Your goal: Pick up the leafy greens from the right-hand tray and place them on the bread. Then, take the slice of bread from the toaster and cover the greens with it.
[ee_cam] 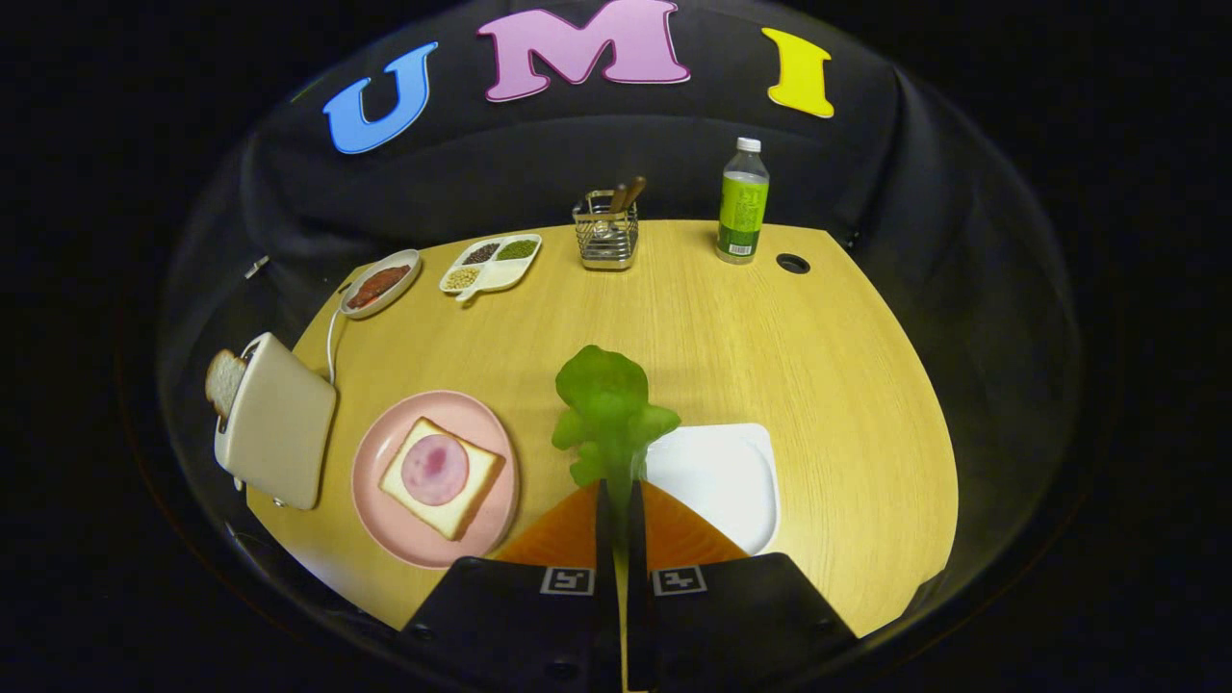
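Leafy greens (608, 409), ruffled, pinched in hand-held gripper (616, 500) above white tray (731, 481).

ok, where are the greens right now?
In the gripper view, the greens are pinched between the gripper fingers, lifted off the white tray, with the pink plate and its bread to their left.

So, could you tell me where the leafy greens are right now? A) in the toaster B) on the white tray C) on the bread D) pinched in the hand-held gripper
D: the hand-held gripper has both fingers closed on the leafy greens, held up beside the white tray.
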`<state>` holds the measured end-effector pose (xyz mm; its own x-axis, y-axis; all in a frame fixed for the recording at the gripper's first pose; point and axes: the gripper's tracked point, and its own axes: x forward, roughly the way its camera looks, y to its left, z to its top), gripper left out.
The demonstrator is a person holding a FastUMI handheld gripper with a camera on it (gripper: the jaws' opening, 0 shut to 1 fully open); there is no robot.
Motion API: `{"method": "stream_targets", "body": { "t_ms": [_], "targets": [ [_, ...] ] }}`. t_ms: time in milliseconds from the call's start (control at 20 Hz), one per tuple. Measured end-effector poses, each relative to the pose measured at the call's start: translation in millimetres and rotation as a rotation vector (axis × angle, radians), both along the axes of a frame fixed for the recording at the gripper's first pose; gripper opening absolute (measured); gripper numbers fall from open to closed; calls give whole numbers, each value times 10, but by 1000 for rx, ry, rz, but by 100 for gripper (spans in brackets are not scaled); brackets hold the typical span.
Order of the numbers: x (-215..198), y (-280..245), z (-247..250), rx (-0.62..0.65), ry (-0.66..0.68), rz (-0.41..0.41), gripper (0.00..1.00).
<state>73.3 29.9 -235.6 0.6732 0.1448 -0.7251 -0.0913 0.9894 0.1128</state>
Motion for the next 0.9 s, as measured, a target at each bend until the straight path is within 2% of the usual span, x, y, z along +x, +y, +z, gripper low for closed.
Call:
{"method": "stream_targets", "body": {
  "t_ms": [400,650,900],
  "targets": [
    [-131,717,212,23,-3,126,7],
    [-187,1216,151,39,18,209,8],
    [-202,1533,-60,-14,28,302,8]
  ]
}}
